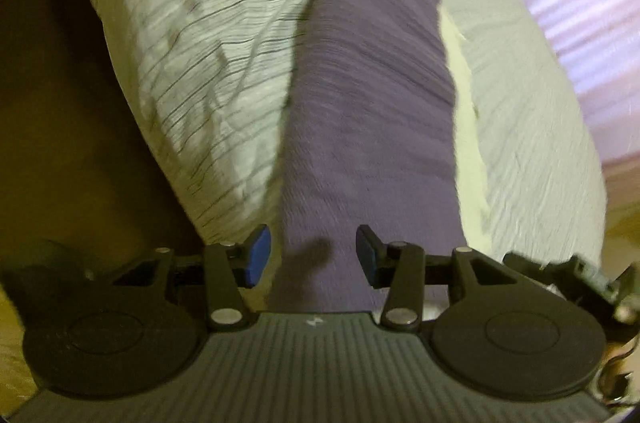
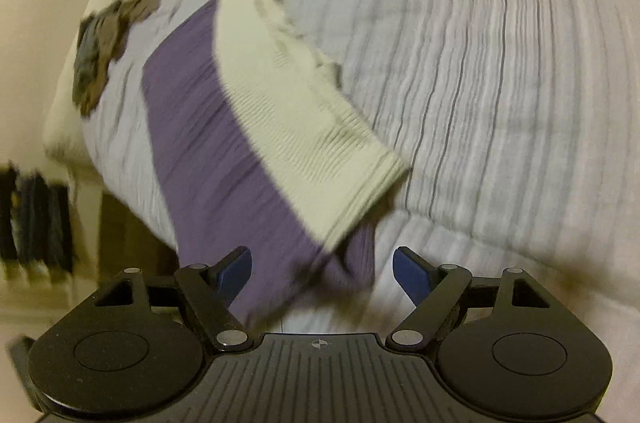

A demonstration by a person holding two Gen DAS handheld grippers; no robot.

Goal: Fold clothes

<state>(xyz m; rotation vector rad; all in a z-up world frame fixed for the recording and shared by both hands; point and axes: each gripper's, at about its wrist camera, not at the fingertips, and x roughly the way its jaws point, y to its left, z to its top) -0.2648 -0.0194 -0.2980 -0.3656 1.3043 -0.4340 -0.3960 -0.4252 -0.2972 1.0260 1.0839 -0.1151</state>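
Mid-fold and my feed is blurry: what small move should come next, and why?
Probably close the left gripper on the purple garment. Its jaws stand open with the purple cloth's near end between them, not yet pinched. The right gripper is open too, near the edge where the cream piece overlaps.

Each claw (image 1: 312, 257) (image 2: 322, 273) is black plastic with 2 blue pads (image 1: 258, 255). Silver rivets (image 1: 224, 315) pin the linkages. The base is ribbed grey.

Dim, perhaps motion-blurred; fisheye-warped edges
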